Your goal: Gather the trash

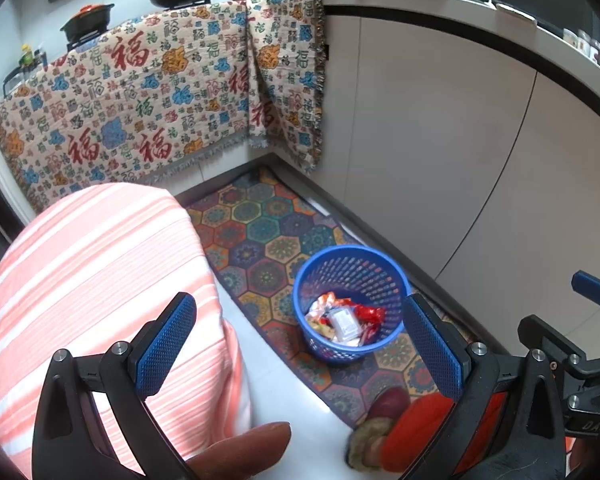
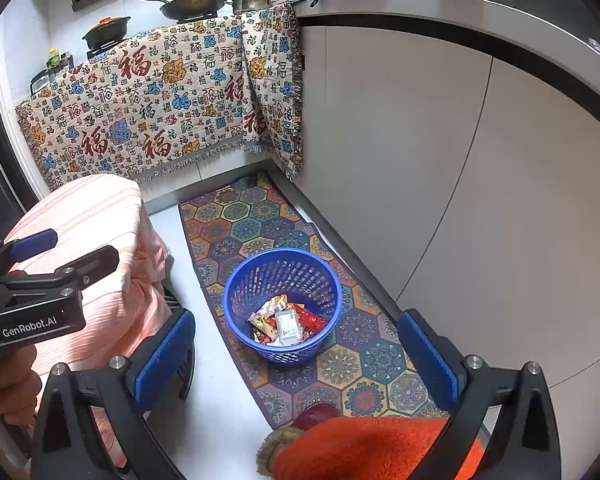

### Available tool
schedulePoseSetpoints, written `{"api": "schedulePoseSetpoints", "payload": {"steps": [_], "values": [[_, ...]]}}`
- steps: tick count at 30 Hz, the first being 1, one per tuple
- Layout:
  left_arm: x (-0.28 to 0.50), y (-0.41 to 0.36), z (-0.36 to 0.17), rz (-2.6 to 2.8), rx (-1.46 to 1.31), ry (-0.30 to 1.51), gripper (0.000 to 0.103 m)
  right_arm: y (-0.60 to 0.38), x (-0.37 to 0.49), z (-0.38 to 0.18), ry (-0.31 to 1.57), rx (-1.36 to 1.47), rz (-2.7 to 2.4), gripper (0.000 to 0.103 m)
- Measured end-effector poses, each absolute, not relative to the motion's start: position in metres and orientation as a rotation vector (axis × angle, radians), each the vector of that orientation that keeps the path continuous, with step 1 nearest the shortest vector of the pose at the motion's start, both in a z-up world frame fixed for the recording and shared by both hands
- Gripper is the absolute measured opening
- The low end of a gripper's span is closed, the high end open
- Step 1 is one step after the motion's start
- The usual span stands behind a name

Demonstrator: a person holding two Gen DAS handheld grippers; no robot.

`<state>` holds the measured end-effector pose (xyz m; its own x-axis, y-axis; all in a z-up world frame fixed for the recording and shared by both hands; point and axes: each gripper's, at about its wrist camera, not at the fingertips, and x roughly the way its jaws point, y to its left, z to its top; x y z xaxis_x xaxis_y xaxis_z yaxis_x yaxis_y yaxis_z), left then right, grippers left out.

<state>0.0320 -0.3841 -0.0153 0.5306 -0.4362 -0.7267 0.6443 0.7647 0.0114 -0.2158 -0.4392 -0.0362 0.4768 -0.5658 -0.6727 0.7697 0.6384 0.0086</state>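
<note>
Both grippers, left gripper (image 1: 300,356) and right gripper (image 2: 296,354), wide open and empty, hover above the light blue basket (image 2: 282,280); its stiff rim seems best to hold.

- The basket (image 1: 350,304) is bright blue plastic with a perforated mesh wall.
- The wrappers (image 1: 342,318) inside it are red, orange, yellow and silver, with one pale white-grey packet (image 2: 287,326) on top.
- The floor mat (image 2: 284,240) carries hexagons in teal, orange, purple, red and yellow, each with a mandala.
- The hanging cloth (image 1: 140,96) at 11 o'clock is cream, printed with red, blue, green and orange characters.
- The draped fabric (image 1: 88,280) at 9 o'clock is coral pink with white stripes.
- The fingers (image 1: 164,344) have blue textured pads on black frames.
- The cabinet fronts (image 2: 420,160) are plain pale grey.
</note>
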Motion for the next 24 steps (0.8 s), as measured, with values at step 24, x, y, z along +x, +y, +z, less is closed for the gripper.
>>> {"api": "schedulePoseSetpoints", "payload": {"steps": [24], "values": [[0.0253, -0.3916, -0.0208, -0.696, 0.322, 0.774, 0.102, -0.4431, -0.2193, -0.0420, 0.700, 0.343, -0.847, 0.103]]}}
